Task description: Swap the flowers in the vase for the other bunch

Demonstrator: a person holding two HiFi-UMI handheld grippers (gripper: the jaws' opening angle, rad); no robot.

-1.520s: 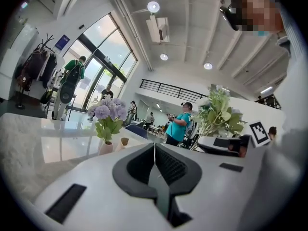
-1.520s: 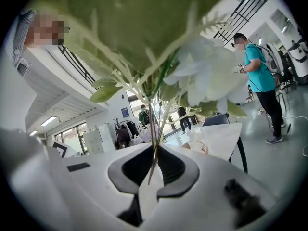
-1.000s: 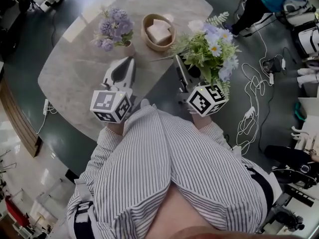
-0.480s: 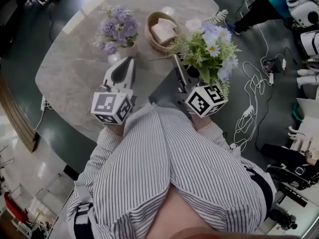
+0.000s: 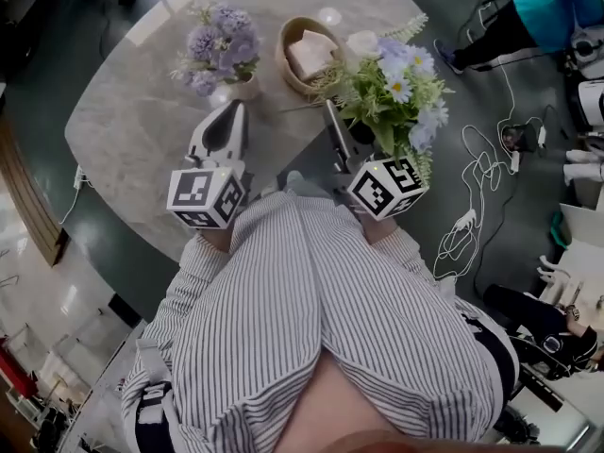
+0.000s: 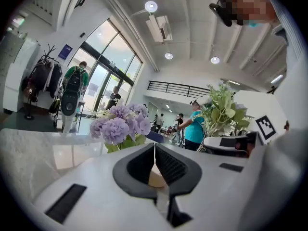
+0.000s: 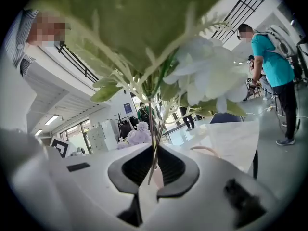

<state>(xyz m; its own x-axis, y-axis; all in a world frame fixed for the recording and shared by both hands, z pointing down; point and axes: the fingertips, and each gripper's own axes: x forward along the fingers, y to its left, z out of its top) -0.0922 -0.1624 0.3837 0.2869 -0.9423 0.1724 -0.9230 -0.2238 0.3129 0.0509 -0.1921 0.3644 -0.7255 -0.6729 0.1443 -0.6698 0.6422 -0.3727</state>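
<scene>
A small pale vase (image 5: 243, 88) with purple flowers (image 5: 219, 47) stands on the marble table (image 5: 132, 130). My left gripper (image 5: 234, 109) lies level just in front of the vase, shut and empty. In the left gripper view the purple flowers (image 6: 120, 125) rise right behind its closed fingertips (image 6: 154, 147). My right gripper (image 5: 329, 111) is shut on the thin stems (image 7: 153, 129) of a green bunch with white and blue flowers (image 5: 392, 75). The bunch stands upright over the table's near right edge, and its leaves fill the top of the right gripper view.
A round woven basket (image 5: 304, 53) holding a tissue pack sits between the vase and the held bunch. Cables (image 5: 477, 173) lie on the floor at the right. A person in a teal top (image 5: 528, 8) stands at the far right, and others stand by the windows.
Both grippers have shifted only slightly over the table and sunk a little. The bunch stays in the right gripper, and the left gripper stays shut and empty.
</scene>
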